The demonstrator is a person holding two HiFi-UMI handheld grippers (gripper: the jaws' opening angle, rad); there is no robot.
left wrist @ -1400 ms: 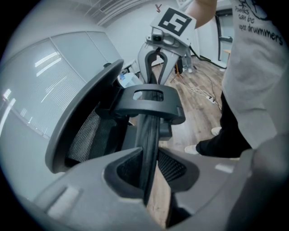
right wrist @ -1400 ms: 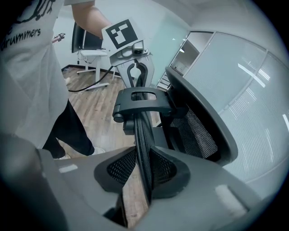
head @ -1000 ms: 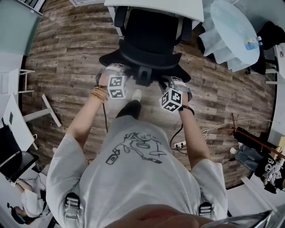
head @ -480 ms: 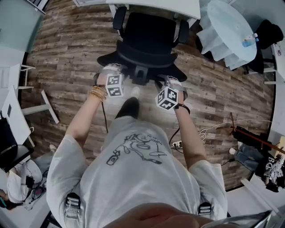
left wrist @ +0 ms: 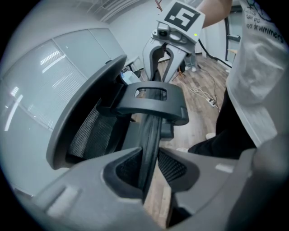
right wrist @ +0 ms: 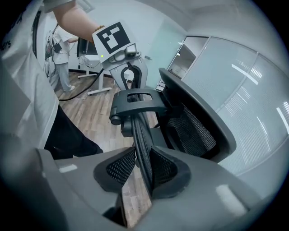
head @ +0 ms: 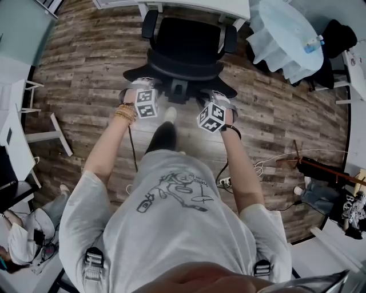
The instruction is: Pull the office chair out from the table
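Fingers (left wrist: 125, 168) of the left gripper (left wrist: 149, 167) are clamped on the thin, dark edge of the headrest (left wrist: 151, 133), one mesh pad on each side of it. The right gripper (right wrist: 141, 168) has the opposite end of the same headrest between its fingers (right wrist: 164, 168); they are easing open slightly, though the pads lie against the edge on both sides. From each gripper view the headrest runs away edge-on to a slotted bracket (left wrist: 151, 98) at its middle, and the other gripper shows beyond it at the far end. Beside the bracket curves the mesh backrest (left wrist: 86, 131).

Seen from the head view, both grippers point steeply down, their marker cubes facing up, at the two outer ends of the headrest. The office chair (head: 189, 37) stands on the wooden floor (head: 86, 68) directly ahead of the person (head: 171, 223), its back toward them. Its seat faces the white worktop (head: 194, 4) at the top of the view, and the seat's far edge and armrest tips lie close to the worktop's edge. Right of the chair is a round table (head: 286, 28) under a pale cover, with a small bottle (head: 311, 43) on it. A power strip (head: 224, 182) and its cable lie on the floor by the person's right arm
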